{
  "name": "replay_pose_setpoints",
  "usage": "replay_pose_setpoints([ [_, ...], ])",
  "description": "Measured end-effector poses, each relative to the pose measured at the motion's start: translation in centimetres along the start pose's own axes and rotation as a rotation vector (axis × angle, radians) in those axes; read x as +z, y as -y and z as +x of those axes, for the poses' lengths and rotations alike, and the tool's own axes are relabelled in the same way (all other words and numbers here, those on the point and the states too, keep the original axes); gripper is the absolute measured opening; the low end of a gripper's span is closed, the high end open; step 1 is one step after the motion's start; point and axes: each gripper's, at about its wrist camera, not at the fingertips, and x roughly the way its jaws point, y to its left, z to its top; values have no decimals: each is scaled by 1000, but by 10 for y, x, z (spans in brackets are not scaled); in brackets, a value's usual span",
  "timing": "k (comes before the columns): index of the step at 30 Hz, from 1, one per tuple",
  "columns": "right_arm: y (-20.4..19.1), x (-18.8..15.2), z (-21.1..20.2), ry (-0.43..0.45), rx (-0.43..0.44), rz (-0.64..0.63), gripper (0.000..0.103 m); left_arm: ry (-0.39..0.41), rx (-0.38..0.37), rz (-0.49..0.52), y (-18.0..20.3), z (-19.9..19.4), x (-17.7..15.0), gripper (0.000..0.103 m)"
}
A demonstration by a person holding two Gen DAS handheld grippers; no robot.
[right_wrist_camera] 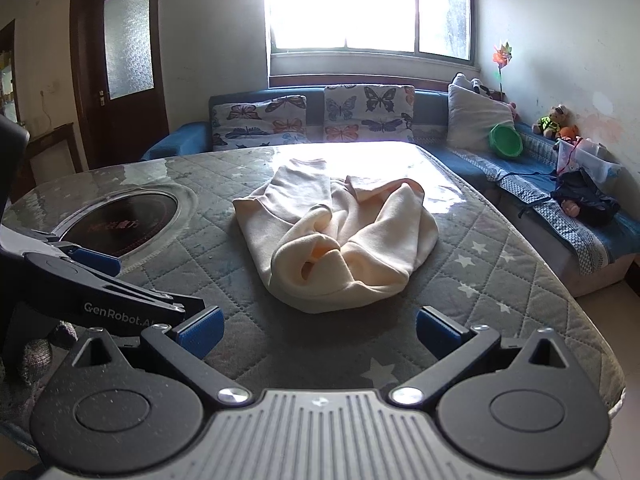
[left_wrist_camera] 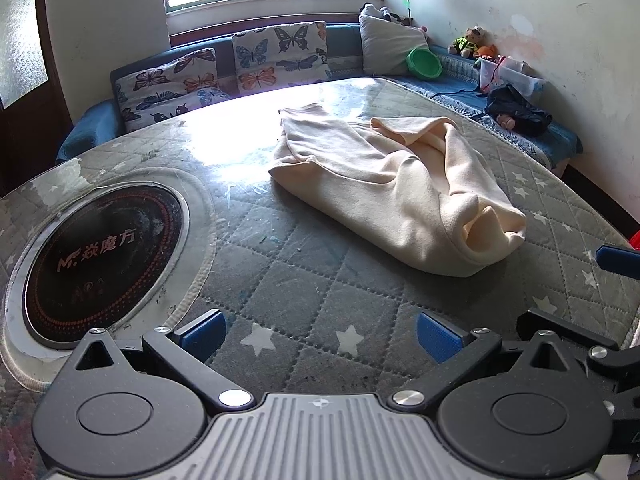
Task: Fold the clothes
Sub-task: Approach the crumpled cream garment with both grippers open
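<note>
A cream sweater (left_wrist_camera: pixel 392 184) lies crumpled in a loose heap on the quilted star-pattern table cover (left_wrist_camera: pixel 304 276). It also shows in the right wrist view (right_wrist_camera: pixel 336 236), with a sleeve opening facing me. My left gripper (left_wrist_camera: pixel 320 336) is open and empty, above the table, short of the sweater and to its left. My right gripper (right_wrist_camera: pixel 318 330) is open and empty, just in front of the sweater's near edge. The left gripper's body (right_wrist_camera: pixel 100 280) shows at the left of the right wrist view. A blue pad of the right gripper (left_wrist_camera: pixel 618 258) shows at the right edge of the left wrist view.
A round black induction hob (left_wrist_camera: pixel 100 256) is set into the table on the left. A blue sofa (right_wrist_camera: pixel 432 112) with butterfly cushions (right_wrist_camera: pixel 368 114) runs behind and along the right, holding a green bowl (right_wrist_camera: pixel 506 140), toys and dark clothing (right_wrist_camera: pixel 584 200). The table's right edge (right_wrist_camera: pixel 580 312) drops to the floor.
</note>
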Motion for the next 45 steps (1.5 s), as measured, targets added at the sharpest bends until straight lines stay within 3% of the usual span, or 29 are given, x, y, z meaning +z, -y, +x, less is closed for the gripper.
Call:
replay_pose_setpoints([
  [45,4,2,26,-61,6,10,103,-64,13,-10,-1,27,8,103],
])
